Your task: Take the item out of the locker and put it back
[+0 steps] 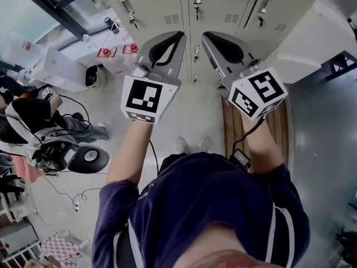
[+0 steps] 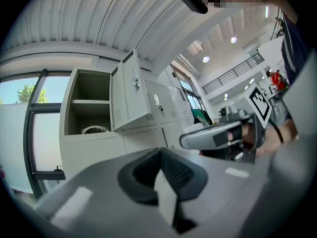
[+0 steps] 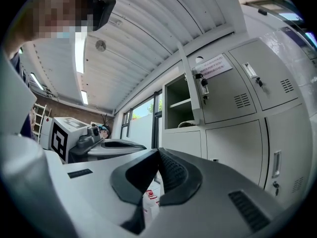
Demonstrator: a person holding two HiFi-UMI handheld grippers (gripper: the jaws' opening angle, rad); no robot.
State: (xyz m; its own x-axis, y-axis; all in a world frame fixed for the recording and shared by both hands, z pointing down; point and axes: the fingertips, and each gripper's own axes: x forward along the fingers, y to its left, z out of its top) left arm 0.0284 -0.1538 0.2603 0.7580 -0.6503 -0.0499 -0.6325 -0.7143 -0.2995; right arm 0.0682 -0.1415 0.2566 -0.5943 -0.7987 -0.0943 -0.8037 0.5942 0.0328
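The pale grey lockers [image 1: 184,10] stand ahead of me. In the left gripper view one locker [image 2: 89,103] is open, its door [image 2: 129,95] swung out to the right. A pale rounded item [image 2: 94,129] lies on the floor of its lower compartment, under a shelf. The right gripper view shows the same open locker [image 3: 179,105] with the item [image 3: 185,124] just visible. My left gripper [image 1: 181,33] and right gripper [image 1: 205,34] are held side by side, pointing at the lockers from a distance. Both are shut with nothing between the jaws.
A person [image 1: 33,121] sits on the floor at the left among cables and equipment. White boxes [image 1: 61,68] and red items [image 1: 106,52] lie near the window. A wooden slatted bench [image 1: 228,130] runs along the right, beside a white cabinet [image 1: 318,32].
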